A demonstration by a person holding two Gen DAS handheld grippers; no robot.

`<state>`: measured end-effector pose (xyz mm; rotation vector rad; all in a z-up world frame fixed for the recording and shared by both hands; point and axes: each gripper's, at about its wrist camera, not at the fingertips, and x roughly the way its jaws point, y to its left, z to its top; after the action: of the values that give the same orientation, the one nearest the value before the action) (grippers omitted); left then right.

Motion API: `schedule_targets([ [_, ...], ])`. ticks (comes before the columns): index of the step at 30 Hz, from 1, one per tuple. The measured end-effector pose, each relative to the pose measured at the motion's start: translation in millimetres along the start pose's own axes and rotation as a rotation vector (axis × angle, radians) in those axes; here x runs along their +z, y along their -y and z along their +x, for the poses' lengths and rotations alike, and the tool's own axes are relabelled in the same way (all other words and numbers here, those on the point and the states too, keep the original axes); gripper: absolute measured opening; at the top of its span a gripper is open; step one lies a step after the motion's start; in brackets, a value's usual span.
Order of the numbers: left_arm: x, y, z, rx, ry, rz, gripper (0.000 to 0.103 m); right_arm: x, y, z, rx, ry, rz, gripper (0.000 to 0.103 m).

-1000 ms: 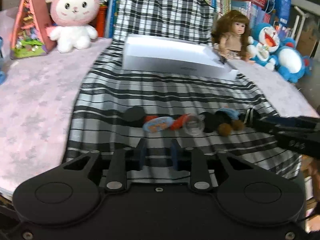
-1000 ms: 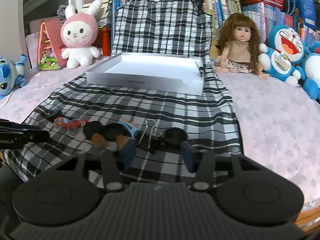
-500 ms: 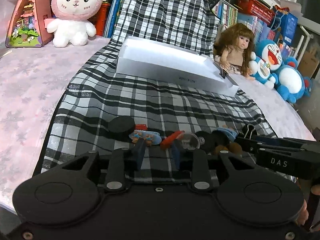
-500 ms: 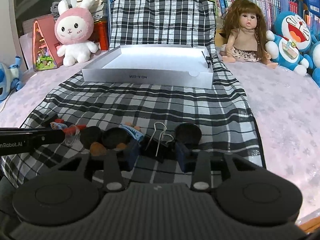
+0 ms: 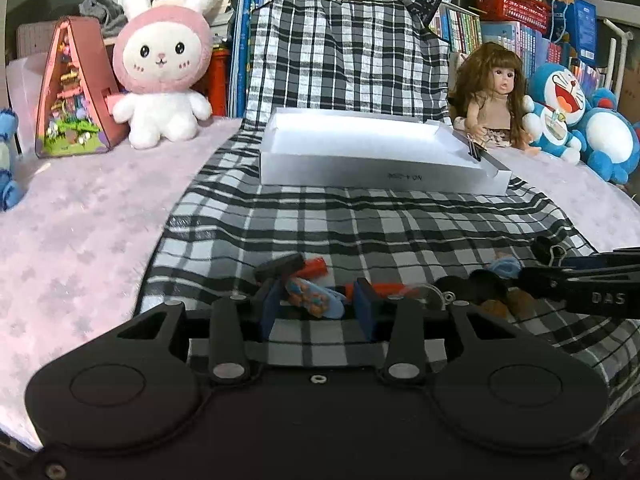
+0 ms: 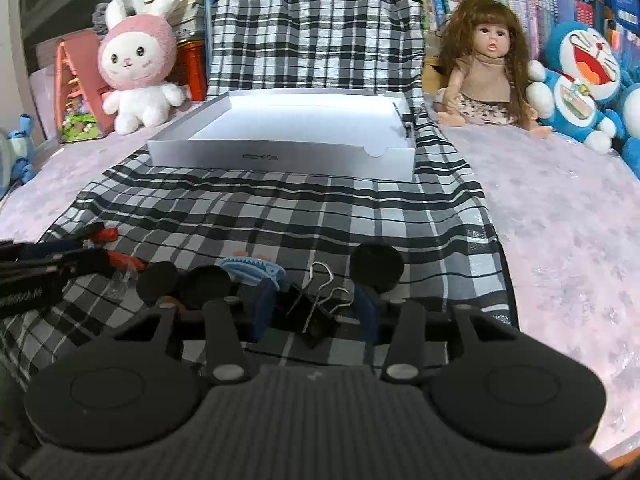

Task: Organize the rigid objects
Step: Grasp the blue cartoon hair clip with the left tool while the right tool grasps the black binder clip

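Small rigid objects lie in a loose row on the black-and-white checked cloth (image 6: 320,216), all on the near side of the white shallow box (image 6: 288,136), which sits open further back on the same cloth. Left gripper (image 5: 318,306) has its jaws parted around a blue and orange figure-shaped trinket (image 5: 314,298); the pads stand just beside it on either side, not pressed to it. Behind that trinket lie a flat black piece (image 5: 280,266) and a red piece (image 5: 314,266). Right gripper (image 6: 316,314) has its jaws parted as well, with a black binder clip (image 6: 316,312) between them, its silver wire handles raised toward the box. Just beyond the right pad rests a black round disc (image 6: 378,266). Nearer the left gripper lie a light-blue comb-like piece (image 6: 252,270), two more black discs (image 6: 158,280) and a clear round piece (image 6: 120,284). Beside the box sit a brown-haired doll (image 6: 486,68) and a pink-hooded white rabbit plush (image 6: 138,68), both on the pale pink surface (image 6: 560,200).
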<state>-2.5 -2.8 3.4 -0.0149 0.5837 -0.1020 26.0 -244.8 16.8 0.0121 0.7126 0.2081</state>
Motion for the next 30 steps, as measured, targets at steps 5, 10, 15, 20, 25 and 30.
schedule_targets([
  [5, 0.2, -7.1, 4.1, -0.032, -0.024, 0.029, 0.038, -3.7, 1.3, -4.5, 0.047, 0.002, -0.053, 0.049],
  [10, -2.9, -6.3, 6.5, -0.043, -0.026, 0.094, 0.038, -4.2, 1.4, -7.6, 0.088, -0.004, -0.091, 0.049],
  [15, -3.4, -2.2, 11.1, -0.052, -0.023, 0.126, 0.036, -3.9, 0.6, -9.3, 0.14, -0.013, -0.119, 0.049],
  [20, -4.0, 2.6, 7.4, -0.051, -0.034, 0.118, 0.033, -7.0, -8.2, -11.4, 0.163, -0.007, -0.173, 0.05],
  [25, -8.6, 7.3, -5.1, -0.09, -0.05, 0.119, 0.033, -9.7, -7.5, -16.0, 0.148, -0.003, -0.184, 0.062],
  [30, -12.5, 12.0, -14.1, -0.111, -0.069, 0.153, 0.033, -15.7, -2.8, -24.5, 0.132, -0.009, -0.199, 0.064],
])
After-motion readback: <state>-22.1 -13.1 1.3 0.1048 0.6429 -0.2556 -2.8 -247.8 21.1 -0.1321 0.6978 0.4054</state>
